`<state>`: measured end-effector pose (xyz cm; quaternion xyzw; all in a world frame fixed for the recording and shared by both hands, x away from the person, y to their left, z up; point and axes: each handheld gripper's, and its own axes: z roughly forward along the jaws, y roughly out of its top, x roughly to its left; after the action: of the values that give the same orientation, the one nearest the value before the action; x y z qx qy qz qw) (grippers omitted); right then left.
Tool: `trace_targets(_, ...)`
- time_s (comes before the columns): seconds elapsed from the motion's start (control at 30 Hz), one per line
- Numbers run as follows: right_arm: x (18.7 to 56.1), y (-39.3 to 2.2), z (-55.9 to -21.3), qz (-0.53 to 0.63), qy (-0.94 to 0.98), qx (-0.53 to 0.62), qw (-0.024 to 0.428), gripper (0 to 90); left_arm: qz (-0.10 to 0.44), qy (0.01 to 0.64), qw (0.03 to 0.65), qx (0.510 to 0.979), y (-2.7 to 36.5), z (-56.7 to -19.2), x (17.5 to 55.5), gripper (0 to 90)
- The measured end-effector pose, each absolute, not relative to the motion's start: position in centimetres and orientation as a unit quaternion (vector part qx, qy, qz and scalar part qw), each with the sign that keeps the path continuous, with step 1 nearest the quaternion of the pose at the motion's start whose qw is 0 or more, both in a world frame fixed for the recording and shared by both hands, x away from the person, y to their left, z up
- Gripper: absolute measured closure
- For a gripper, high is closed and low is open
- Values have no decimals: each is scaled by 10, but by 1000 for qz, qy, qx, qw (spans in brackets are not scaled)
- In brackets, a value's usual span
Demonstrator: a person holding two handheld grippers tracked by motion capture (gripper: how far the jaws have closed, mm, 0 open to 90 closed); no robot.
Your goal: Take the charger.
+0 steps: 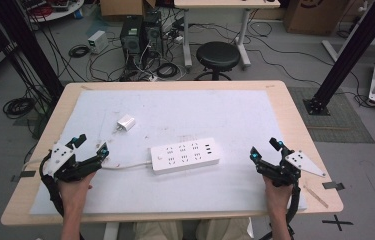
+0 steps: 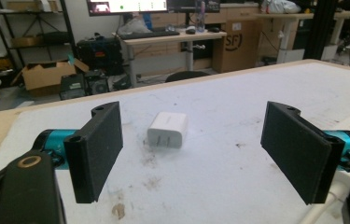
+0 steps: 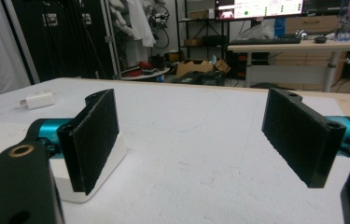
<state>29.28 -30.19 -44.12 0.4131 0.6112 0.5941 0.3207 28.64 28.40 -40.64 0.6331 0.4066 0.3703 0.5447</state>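
Observation:
A white power strip (image 1: 185, 155) lies in the middle of the white mat, its cord (image 1: 125, 166) running left toward my left gripper (image 1: 91, 144). A small white charger plug (image 1: 125, 123) rests on the mat behind the strip, to the left. In the left gripper view the charger (image 2: 167, 129) lies ahead between the wide-apart jaws, prongs toward me. My left gripper (image 2: 200, 154) is open and holds nothing. My right gripper (image 1: 265, 149) sits right of the strip, open and holding nothing. In the right gripper view (image 3: 200, 140) the strip's end (image 3: 95, 179) shows behind the left jaw, the charger (image 3: 40, 100) far left.
The white mat (image 1: 225, 112) covers most of the wooden table (image 1: 295, 115). A black stool (image 1: 218, 55) stands beyond the far edge, with computer boxes and cables on the floor. Black frame posts rise at both sides.

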Motion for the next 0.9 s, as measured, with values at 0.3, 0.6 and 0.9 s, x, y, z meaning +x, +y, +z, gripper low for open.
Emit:
trace_targets(0.3,293,-299,-441,586,617,410,328,191,339,404,539,657,284,-386,304,231)
trace_targets(0.6,295,-298,-441,582,624,410,322,191,286,439,498,691,285,-375,348,231)
trace_targets(0.9,295,-297,-440,576,632,410,317,191,261,449,455,723,277,-376,385,231)
